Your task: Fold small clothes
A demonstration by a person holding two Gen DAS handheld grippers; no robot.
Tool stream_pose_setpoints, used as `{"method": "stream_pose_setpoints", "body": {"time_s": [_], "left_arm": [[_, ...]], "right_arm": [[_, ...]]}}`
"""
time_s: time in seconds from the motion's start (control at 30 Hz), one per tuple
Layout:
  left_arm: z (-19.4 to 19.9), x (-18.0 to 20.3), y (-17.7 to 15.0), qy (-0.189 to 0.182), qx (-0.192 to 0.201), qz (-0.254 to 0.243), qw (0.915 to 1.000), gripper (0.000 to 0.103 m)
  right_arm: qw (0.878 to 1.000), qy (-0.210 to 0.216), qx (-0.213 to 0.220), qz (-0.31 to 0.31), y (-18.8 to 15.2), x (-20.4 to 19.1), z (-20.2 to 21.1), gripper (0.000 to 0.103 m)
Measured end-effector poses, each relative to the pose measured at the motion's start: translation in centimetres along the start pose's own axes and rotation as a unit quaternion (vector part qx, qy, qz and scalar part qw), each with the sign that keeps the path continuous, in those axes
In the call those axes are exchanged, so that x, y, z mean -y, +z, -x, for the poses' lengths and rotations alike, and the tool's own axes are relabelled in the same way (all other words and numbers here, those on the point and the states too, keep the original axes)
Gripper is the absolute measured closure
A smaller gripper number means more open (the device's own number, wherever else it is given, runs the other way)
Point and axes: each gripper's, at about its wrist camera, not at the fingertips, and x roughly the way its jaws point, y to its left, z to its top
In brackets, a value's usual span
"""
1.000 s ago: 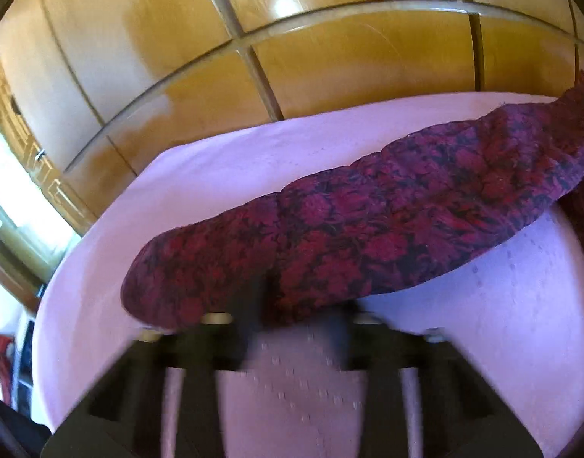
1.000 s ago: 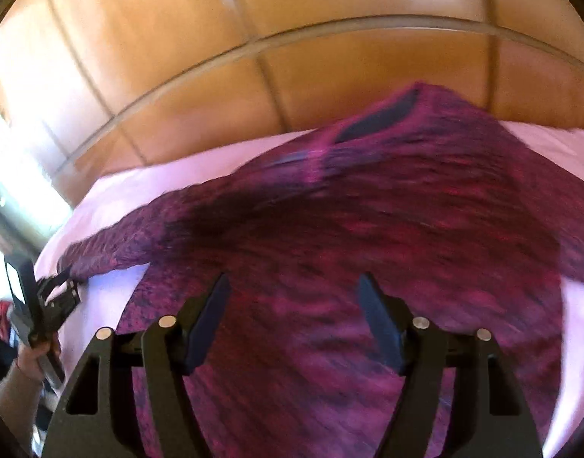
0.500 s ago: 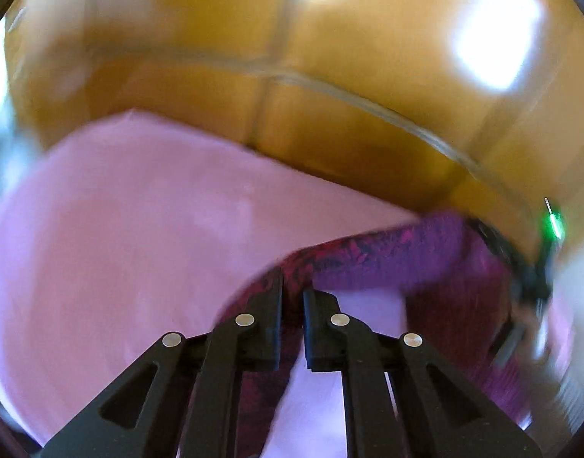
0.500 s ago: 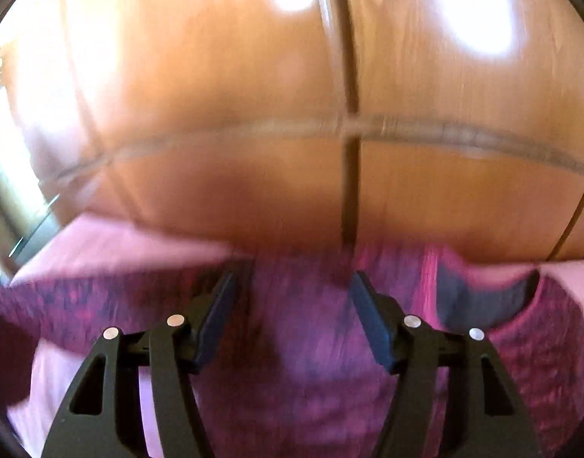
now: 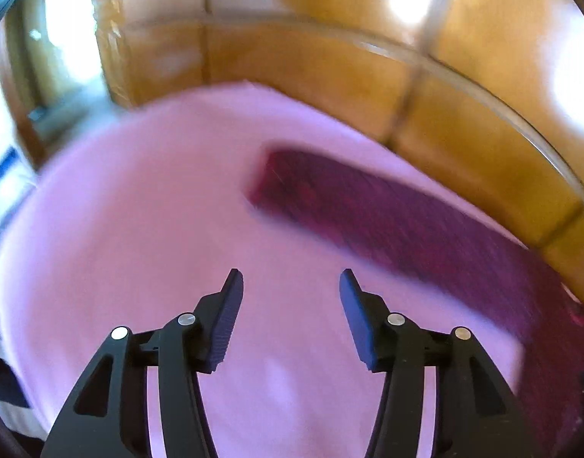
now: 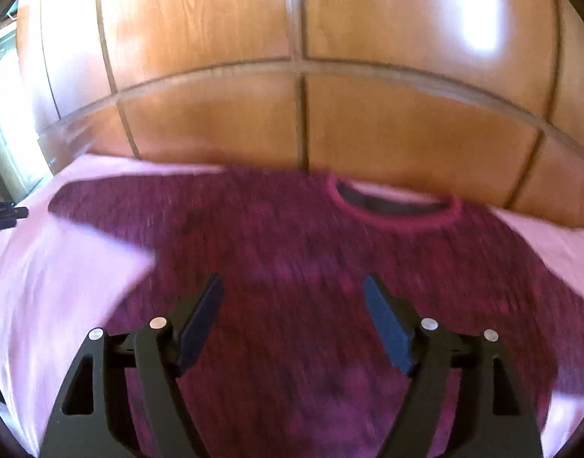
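Both black two-finger grippers, left & right, opening, nothing gripped; dark-red mottled knit top flat on pink sheet.

Wood-panelled wall: glossy orange-brown panels divided by grooved seams, filling the 12 o'clock half of both views. Glare patches: bright reflections at 1 o'clock. Window area: daylight at 10 o'clock, blurred. Pink cloth-covered surface: spread below the panelling, running from 9 to 6 o'clock.
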Motion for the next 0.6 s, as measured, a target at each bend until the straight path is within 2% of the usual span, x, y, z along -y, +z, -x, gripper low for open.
{"method": "stream_pose_setpoints", "body": {"time_s": [0.07,0.13,0.2,0.27,0.3,0.37,0.4,0.47,0.53,0.6], "left_arm": [[-0.7,0.9,-1.4,-0.038,-0.012,0.003,0.9992,0.051],[0.0,2.7,-4.1,-0.097,-0.023,0.005,0.9950,0.051],[0.6,5.4,-6.3,-0.143,-0.032,-0.029,0.9888,0.051],[2.5,8.5,-9.9,-0.208,-0.038,-0.093,0.9728,0.051],[3.0,9.1,-10.9,-0.223,-0.043,-0.108,0.9678,0.051],[4.2,10.3,-14.1,-0.268,-0.056,-0.141,0.9513,0.051],[4.7,10.8,-15.9,-0.291,-0.076,-0.153,0.9413,0.051],[5.3,11.1,-17.9,-0.311,-0.097,-0.161,0.9317,0.051],[5.7,11.2,-19.7,-0.334,-0.122,-0.160,0.9208,0.051],[6.3,11.0,-21.6,-0.324,-0.129,-0.168,0.9218,0.051]], "right_arm": [[1.000,-0.002,-0.019,-0.009,-2.2,1.1,1.7,0.026],[0.999,-0.024,-0.026,-0.014,-4.6,2.2,4.1,0.026],[0.998,-0.050,-0.029,-0.021,-7.0,3.8,6.7,0.026],[0.996,-0.077,-0.034,-0.043,-9.4,5.9,9.5,0.026],[0.993,-0.091,-0.041,-0.066,-11.0,7.6,11.1,0.025],[0.987,-0.120,-0.049,-0.092,-13.2,9.6,13.4,0.025],[0.984,-0.133,-0.051,-0.105,-14.2,10.6,14.5,0.025],[0.978,-0.137,-0.067,-0.143,-16.8,12.6,16.4,0.025],[0.972,-0.112,-0.083,-0.189,-19.3,14.0,17.7,0.025],[0.967,-0.081,-0.097,-0.221,-21.3,14.4,18.4,0.029]]}}
